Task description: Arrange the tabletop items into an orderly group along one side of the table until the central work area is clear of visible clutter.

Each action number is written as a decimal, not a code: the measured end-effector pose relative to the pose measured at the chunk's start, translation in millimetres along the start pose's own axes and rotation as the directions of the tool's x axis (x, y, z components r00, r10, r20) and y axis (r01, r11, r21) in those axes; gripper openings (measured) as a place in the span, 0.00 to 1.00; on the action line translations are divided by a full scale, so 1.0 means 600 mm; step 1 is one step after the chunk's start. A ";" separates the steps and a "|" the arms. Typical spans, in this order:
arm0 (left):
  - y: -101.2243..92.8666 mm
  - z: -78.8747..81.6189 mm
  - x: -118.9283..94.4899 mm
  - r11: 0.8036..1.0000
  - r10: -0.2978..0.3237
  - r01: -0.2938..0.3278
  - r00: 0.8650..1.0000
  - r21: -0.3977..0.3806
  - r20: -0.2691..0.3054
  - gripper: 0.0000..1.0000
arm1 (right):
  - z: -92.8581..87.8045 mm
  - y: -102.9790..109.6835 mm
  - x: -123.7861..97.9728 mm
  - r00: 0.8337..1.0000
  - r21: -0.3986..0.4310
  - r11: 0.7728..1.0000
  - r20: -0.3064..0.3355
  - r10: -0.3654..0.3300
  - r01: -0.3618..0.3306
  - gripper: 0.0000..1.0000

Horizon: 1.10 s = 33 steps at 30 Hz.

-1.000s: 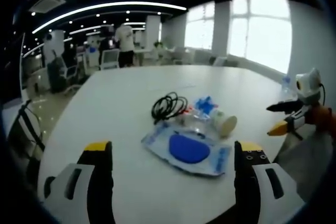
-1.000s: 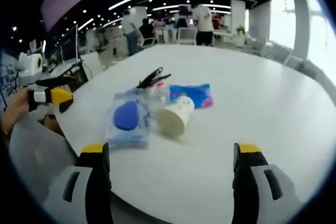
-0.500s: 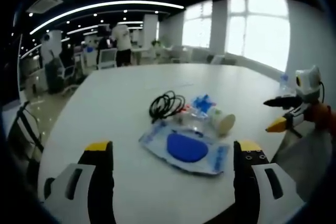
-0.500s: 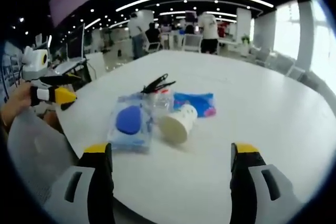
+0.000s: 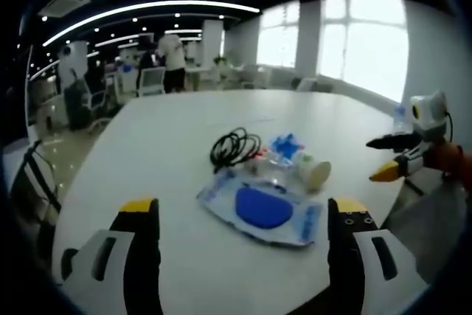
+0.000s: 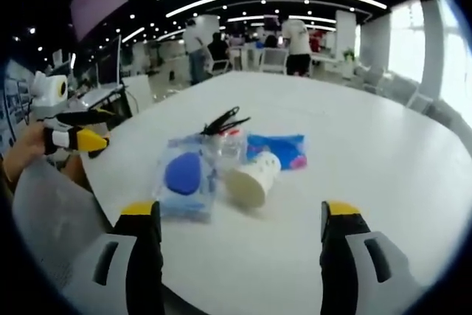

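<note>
Two grippers are hovering over the near side of the white table (image 5: 169, 153), and both are empty with jaws spread wide. The left gripper (image 5: 243, 234) is facing a small cluster at the table's middle: a clear plastic pouch with a blue round object inside (image 5: 262, 208) is lying nearest it, a coiled black cable (image 5: 234, 147) is sitting just beyond, and a white paper cup (image 5: 313, 171) is lying on its side beside a crumpled blue item (image 5: 286, 145). Off to the side, the right gripper (image 6: 240, 241) is looking at the same cluster, the cup (image 6: 253, 179) pointing its mouth toward it, the pouch (image 6: 183, 178) touching the cup's neighbour, a clear wrapper. People are standing far behind.
</note>
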<state>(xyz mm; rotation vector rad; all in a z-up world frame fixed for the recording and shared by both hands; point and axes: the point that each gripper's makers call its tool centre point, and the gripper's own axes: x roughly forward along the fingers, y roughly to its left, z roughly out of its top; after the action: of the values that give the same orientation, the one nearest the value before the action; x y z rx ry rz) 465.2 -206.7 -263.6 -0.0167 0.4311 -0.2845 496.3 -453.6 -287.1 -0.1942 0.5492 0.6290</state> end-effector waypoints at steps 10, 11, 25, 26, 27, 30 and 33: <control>-0.008 0.002 0.002 1.000 -0.018 0.018 1.000 0.007 0.004 0.93 | 0.011 -0.010 0.043 0.999 -0.051 0.999 -0.040 0.012 -0.014 0.78; -0.008 0.001 0.003 1.000 -0.018 0.018 1.000 0.008 0.000 0.93 | 0.011 -0.012 0.049 0.999 -0.049 0.999 -0.046 0.014 -0.017 0.76; -0.031 -0.007 0.013 0.997 -0.073 0.074 0.997 0.029 -0.034 0.92 | 0.008 -0.030 0.121 0.996 0.003 0.999 -0.078 0.045 -0.045 0.70; -0.032 -0.007 0.013 0.997 -0.076 0.077 0.997 0.031 -0.035 0.92 | 0.005 -0.034 0.126 0.996 -0.001 0.999 -0.080 0.039 -0.039 0.69; -0.034 -0.007 0.014 0.996 -0.079 0.080 0.996 0.034 -0.036 0.93 | 0.003 -0.034 0.130 0.996 -0.013 0.999 -0.084 0.041 -0.042 0.67; -0.038 -0.006 0.015 0.995 -0.090 0.091 0.995 0.036 -0.033 0.93 | -0.003 -0.038 0.144 0.994 -0.060 0.997 -0.095 0.045 -0.051 0.66; -0.039 0.003 0.014 0.994 -0.104 0.104 0.995 0.019 -0.008 0.93 | 0.001 -0.039 0.154 0.996 -0.089 0.994 -0.075 0.052 -0.058 0.61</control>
<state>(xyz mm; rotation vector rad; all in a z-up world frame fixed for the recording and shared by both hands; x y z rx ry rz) 466.8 -231.5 -263.7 -0.0189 0.4346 -0.3915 572.9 -425.3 -336.8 -0.2900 0.5980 0.7034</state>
